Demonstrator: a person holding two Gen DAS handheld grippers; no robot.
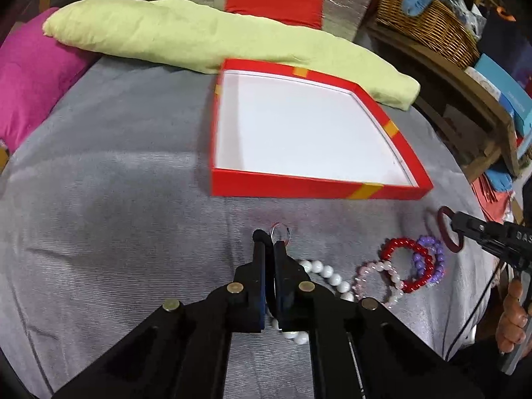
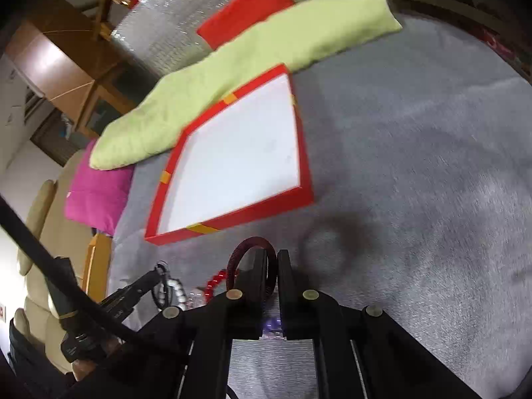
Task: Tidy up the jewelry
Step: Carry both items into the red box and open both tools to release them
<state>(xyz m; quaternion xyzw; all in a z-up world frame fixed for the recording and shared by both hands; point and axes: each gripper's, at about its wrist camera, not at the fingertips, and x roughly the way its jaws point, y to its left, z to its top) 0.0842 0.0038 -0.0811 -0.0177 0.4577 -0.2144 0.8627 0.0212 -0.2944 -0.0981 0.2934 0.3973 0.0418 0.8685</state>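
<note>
A shallow red box (image 1: 319, 191) with a white inside lies open on the grey cloth; it also shows in the right wrist view (image 2: 232, 214). My left gripper (image 1: 270, 241) is shut on a clear glass bangle (image 1: 280, 232), held just above the cloth in front of the box. My right gripper (image 2: 272, 256) is shut on a dark red bangle (image 2: 247, 249), lifted near the box's corner; it appears at right in the left wrist view (image 1: 449, 232). On the cloth lie a white bead string (image 1: 327, 276), a pink bracelet (image 1: 379, 282), a red bracelet (image 1: 407, 262) and a purple bracelet (image 1: 432, 259).
A long light-green cushion (image 1: 186, 33) lies behind the box, a magenta cushion (image 1: 36, 69) at left, a red cushion (image 1: 276, 3) at the back. A wicker basket (image 1: 429, 23) and wooden shelf (image 1: 465, 99) stand at right.
</note>
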